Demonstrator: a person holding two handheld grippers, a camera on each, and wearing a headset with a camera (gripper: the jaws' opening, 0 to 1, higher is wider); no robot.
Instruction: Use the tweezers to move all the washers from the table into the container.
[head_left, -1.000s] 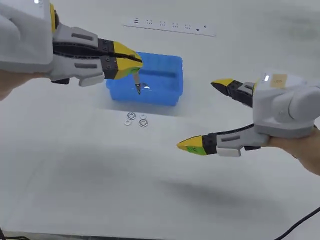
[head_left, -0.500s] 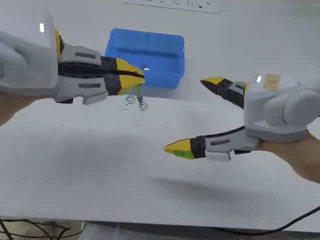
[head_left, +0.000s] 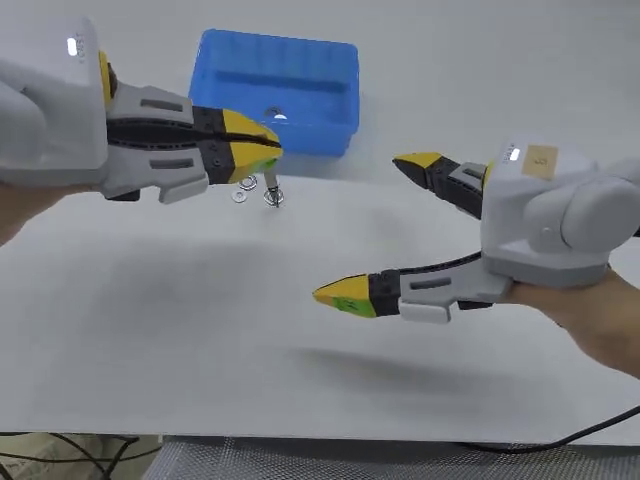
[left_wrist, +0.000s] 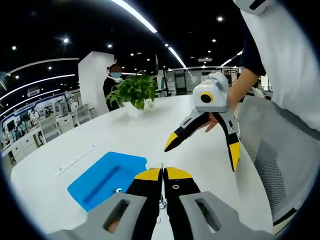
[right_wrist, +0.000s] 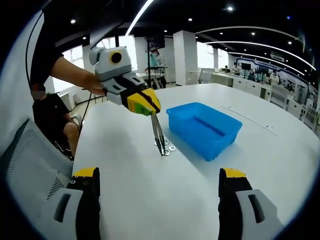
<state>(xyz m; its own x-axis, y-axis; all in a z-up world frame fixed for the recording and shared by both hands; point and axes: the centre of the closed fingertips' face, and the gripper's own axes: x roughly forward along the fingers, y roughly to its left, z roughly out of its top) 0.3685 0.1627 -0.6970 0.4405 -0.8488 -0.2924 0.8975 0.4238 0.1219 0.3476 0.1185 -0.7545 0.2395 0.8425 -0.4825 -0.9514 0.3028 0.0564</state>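
My left gripper (head_left: 272, 152) is shut on a pair of thin metal tweezers (head_left: 270, 186), whose tips point down at a few small washers (head_left: 243, 189) on the white table, just in front of the blue container (head_left: 300, 136). One washer (head_left: 277, 116) lies inside the container. In the right gripper view the tweezers (right_wrist: 158, 131) touch down among the washers (right_wrist: 168, 145) beside the container (right_wrist: 192, 133). My right gripper (head_left: 362, 228) hangs open to the right, holding nothing. In the left gripper view the jaws (left_wrist: 162, 175) are closed, with the container (left_wrist: 100, 180) at lower left.
The white table (head_left: 200, 330) stretches wide in front of the washers. Black cables (head_left: 60, 455) hang below its near edge. In the left gripper view a potted plant (left_wrist: 132, 92) stands on the table's far end, and a person stands behind it.
The tweezers have moved back from above the container to the washers on the table. A washer now lies in the container. The right gripper has stayed open, almost in place.
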